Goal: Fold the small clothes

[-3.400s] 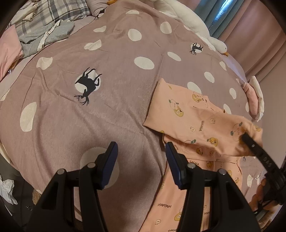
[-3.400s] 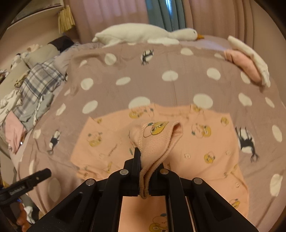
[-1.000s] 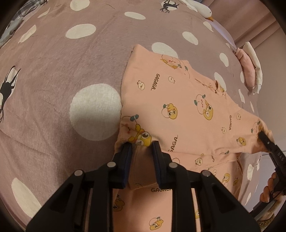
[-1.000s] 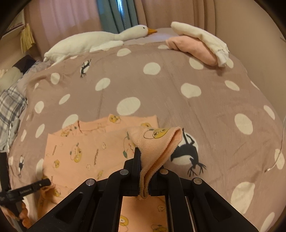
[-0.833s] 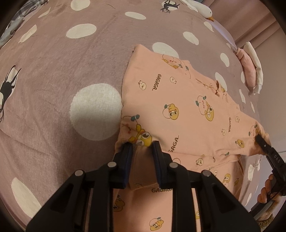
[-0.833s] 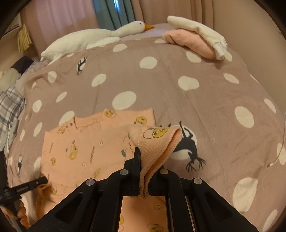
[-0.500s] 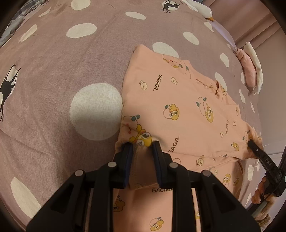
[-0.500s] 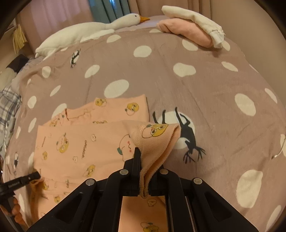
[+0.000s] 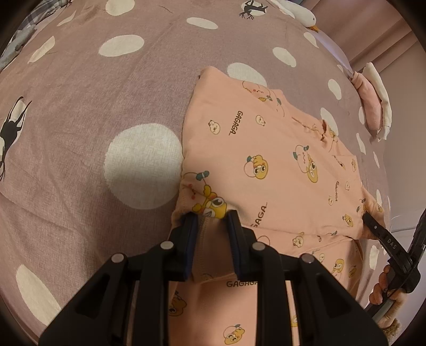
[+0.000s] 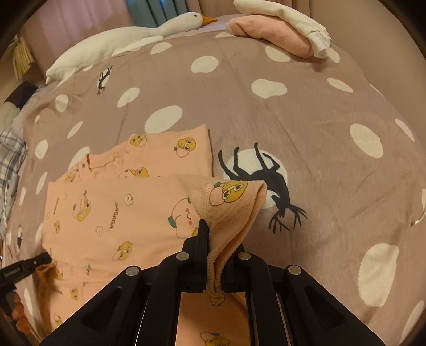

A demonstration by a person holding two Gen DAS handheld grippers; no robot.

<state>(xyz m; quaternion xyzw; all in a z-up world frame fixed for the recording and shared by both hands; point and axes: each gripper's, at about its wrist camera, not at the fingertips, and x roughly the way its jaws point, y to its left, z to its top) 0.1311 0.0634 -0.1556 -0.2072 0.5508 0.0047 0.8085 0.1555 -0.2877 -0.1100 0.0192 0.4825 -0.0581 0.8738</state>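
- Right now the peach garment point(image 9: 271, 149) lies on the bed, a flap of it lifted and folded over its lower part, printed with yellow cartoon chicks and the word GAGAGA.
- Your left gripper point(image 9: 210, 221) is clamped on one corner of that folded edge; the cloth bunches between its fingers point(image 9: 190, 239), and a big chick face sits just above the tips.
- Your right gripper point(image 10: 213, 239) pinches the other corner (a ribbed hem with visible stitching), and the fabric drapes over the right finger and hangs down between both.
- Seen from the right wrist, the garment point(image 10: 119, 213) stretches leftward from your grip, with a second layer showing behind the raised edge, and your left gripper point(image 10: 26, 266) shows at the far corner.
- Seen from the left wrist, the right gripper point(image 9: 383, 239) shows at the far right corner of the garment, with your fingertips on its handle below.
- Under everything spreads the mauve duvet point(image 9: 106, 93) with white dots and black deer silhouettes; one deer on a white circle point(image 10: 255, 181) lies just right of the corner you hold.
- Farther back, a white goose plush point(image 10: 127, 40) stretches along the head of the bed.
- Near it, at the far right edge of the bed, a folded pink garment point(image 10: 269, 32) sits with a white cloth point(image 10: 293, 18) on top.
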